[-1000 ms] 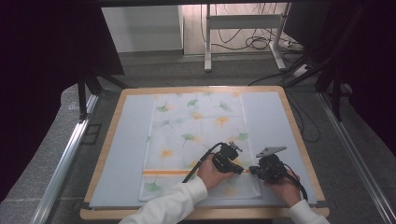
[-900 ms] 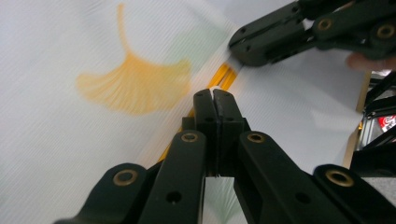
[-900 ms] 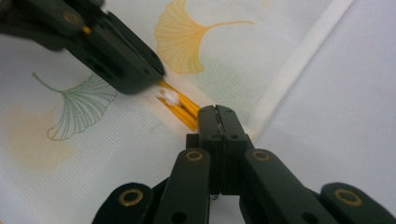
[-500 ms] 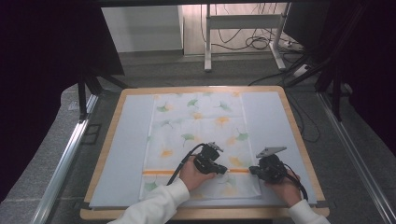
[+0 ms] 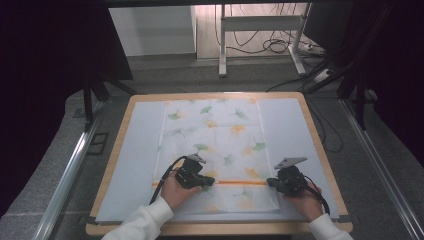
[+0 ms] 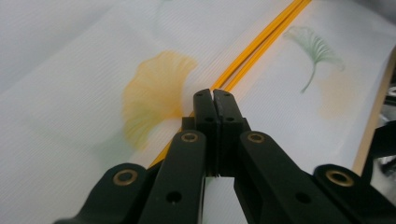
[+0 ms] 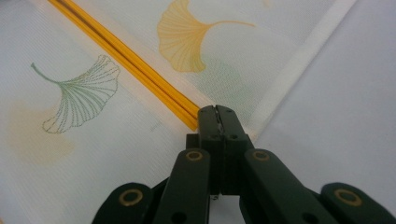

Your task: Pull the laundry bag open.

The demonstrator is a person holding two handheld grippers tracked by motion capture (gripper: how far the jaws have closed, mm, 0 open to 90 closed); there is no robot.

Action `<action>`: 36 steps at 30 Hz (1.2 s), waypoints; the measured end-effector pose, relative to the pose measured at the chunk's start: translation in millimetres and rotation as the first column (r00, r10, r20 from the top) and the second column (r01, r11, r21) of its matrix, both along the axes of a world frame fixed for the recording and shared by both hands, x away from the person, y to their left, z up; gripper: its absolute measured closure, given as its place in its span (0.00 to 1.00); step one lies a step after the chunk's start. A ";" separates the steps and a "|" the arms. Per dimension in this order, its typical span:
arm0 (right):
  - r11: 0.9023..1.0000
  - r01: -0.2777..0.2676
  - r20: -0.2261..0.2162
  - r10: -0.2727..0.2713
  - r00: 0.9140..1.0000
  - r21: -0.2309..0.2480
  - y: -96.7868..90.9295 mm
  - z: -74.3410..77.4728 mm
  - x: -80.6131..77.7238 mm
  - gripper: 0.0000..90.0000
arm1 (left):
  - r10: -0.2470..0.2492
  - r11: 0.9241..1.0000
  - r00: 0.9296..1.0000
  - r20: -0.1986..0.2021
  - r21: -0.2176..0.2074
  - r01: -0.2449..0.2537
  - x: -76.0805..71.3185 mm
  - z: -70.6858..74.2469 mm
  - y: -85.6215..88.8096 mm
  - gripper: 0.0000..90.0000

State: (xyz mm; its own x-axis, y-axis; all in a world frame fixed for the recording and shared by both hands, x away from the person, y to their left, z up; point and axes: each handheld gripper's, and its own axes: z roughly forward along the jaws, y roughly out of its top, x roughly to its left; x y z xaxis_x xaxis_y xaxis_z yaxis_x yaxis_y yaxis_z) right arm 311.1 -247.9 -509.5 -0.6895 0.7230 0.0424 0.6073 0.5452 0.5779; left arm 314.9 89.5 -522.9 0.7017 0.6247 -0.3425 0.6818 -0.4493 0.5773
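On the surface point(image 5: 125, 165), a white cloth point(image 5: 215, 135) printed with green and orange ginkgo leaves lies flat on a pale mat, its long sides running away from the person. An orange stripe point(image 5: 240, 182) crosses the cloth near its near end.

The left hand-held gripper point(image 5: 204, 181) sits low over the cloth toward the left part of the stripe, held by a hand in a white sleeve. In the left gripper view its jaws are pressed together with nothing between them, the tips point(image 6: 213, 100) resting at the stripe point(image 6: 252, 53), just beside an orange leaf point(image 6: 154, 93).

The right hand-held gripper point(image 5: 272, 183) sits at the cloth's right edge, at the end of the stripe. In the right gripper view its jaws are likewise closed on each other, the tips point(image 7: 216, 114) at the end of the stripe point(image 7: 126, 58), close to the white hem point(image 7: 299, 60) where the cloth meets the mat point(image 7: 355, 93). Whether the tips pinch any cloth cannot be told.

Both grippers are well apart, with the stripe running between them.
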 end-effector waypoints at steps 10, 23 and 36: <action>1.000 -0.001 -0.005 0.001 1.000 0.004 -0.6 0.0 0.3 0.99 | 0.031 1.000 1.000 0.000 -0.003 -0.031 -7.0 -2.4 28.9 1.00; 1.000 -0.005 -0.009 0.005 1.000 0.011 -1.5 -0.2 1.3 0.99 | 0.084 0.996 0.996 0.005 -0.015 -0.084 -13.4 -2.7 62.3 1.00; 1.000 -0.002 -0.011 0.002 1.000 0.014 -1.7 -0.3 1.1 0.99 | 0.141 0.990 0.990 0.030 -0.009 -0.141 -17.7 -1.2 90.8 1.00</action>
